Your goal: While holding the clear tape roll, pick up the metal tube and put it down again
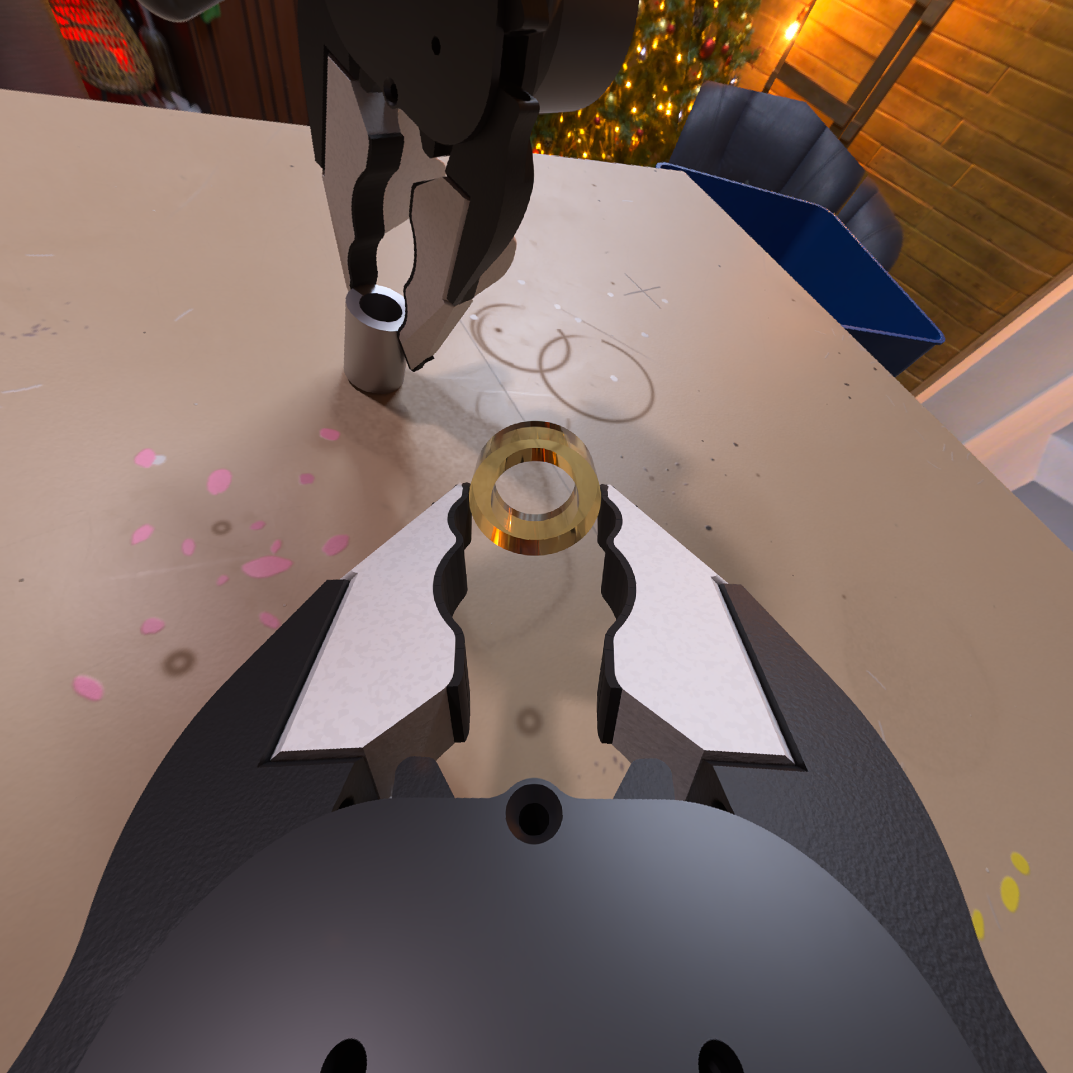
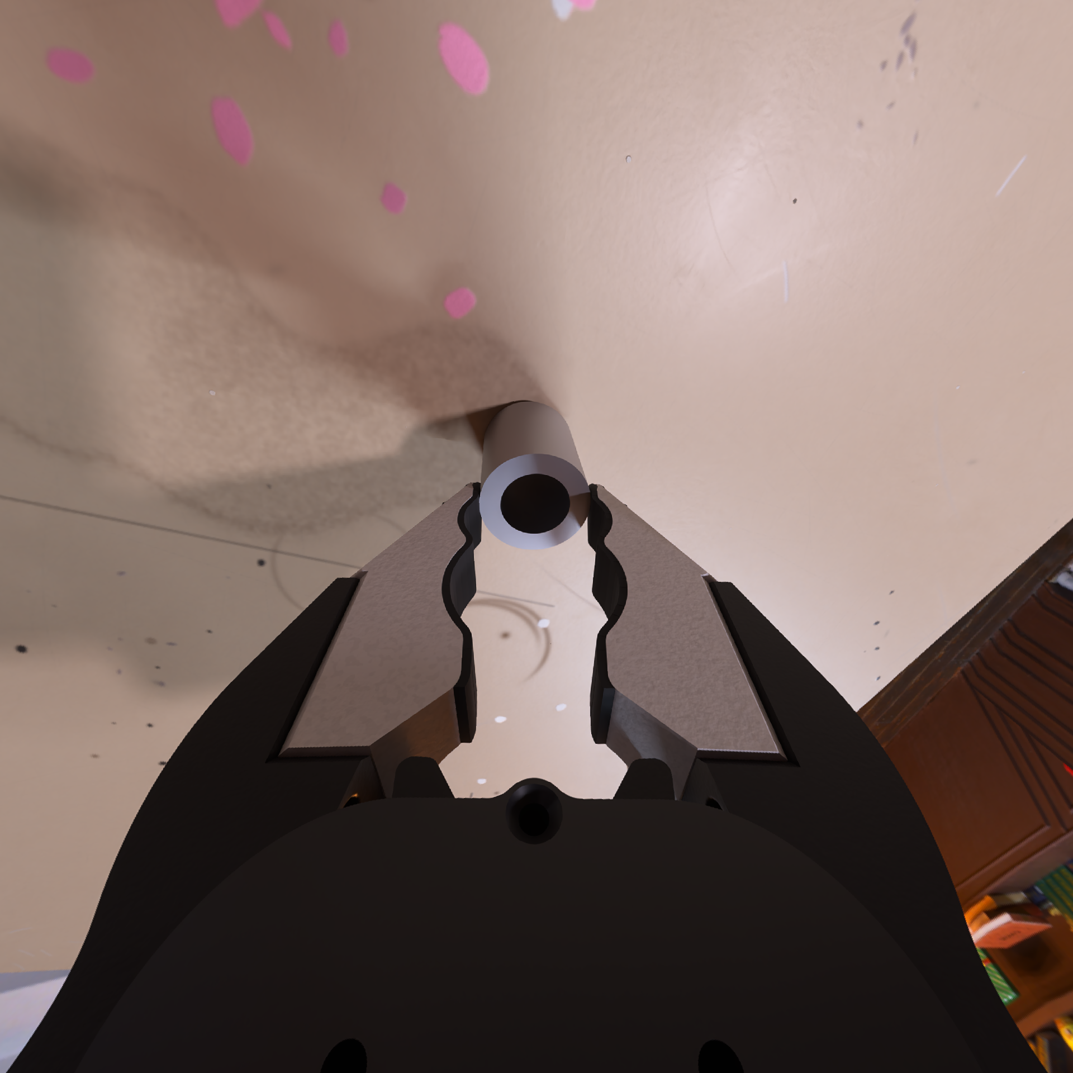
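Observation:
The clear amber tape roll (image 1: 537, 531) is held off the table between the fingertips of my left gripper (image 1: 533, 500), which is shut on it, with the roll's hole facing the camera. The metal tube (image 1: 371, 354) stands upright on the beige table (image 1: 755, 464), ahead and to the left of the roll. My right gripper (image 1: 388, 322) comes down from above with one finger on each side of the tube's top. In the right wrist view the tube (image 2: 534, 441) sits between the tips of the right gripper (image 2: 534, 506), which touch its rim, and its base rests on the table.
A blue bin (image 1: 813, 249) stands at the table's far right edge, with a dark chair (image 1: 772, 133) and a lit tree (image 1: 656, 75) behind it. Pink paint spots (image 1: 267, 566) and ring stains (image 1: 598, 377) mark the tabletop. A wooden cabinet (image 2: 987, 726) lies beyond the table edge.

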Available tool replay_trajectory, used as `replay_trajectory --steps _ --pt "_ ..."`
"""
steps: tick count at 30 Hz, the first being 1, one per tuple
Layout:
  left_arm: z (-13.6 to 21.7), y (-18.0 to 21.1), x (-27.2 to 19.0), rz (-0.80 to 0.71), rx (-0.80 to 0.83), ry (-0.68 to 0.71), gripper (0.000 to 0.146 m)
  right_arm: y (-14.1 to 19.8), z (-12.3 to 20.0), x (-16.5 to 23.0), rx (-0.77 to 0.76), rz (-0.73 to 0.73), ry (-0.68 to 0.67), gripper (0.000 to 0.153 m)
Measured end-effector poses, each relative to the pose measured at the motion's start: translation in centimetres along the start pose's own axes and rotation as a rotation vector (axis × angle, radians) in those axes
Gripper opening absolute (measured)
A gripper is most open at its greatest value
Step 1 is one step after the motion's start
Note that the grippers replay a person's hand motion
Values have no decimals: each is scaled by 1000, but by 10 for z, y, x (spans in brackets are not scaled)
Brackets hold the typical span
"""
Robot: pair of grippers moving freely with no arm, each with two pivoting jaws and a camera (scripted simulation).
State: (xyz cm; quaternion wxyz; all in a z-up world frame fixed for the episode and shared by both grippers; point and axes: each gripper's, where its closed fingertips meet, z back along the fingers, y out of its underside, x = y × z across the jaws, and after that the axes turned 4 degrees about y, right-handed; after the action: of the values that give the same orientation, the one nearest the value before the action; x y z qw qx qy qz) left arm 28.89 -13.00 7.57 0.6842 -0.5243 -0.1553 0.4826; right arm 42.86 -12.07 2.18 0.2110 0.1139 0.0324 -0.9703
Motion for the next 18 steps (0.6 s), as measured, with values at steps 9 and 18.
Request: replay_trajectory --steps 9,18 --pt "-1 0 -1 -2 2 3 43 -1 -1 -1 -16 -50 -10 48" --pt "0 0 -1 1 0 5 43 -2 -2 -1 -10 -47 -7 43"
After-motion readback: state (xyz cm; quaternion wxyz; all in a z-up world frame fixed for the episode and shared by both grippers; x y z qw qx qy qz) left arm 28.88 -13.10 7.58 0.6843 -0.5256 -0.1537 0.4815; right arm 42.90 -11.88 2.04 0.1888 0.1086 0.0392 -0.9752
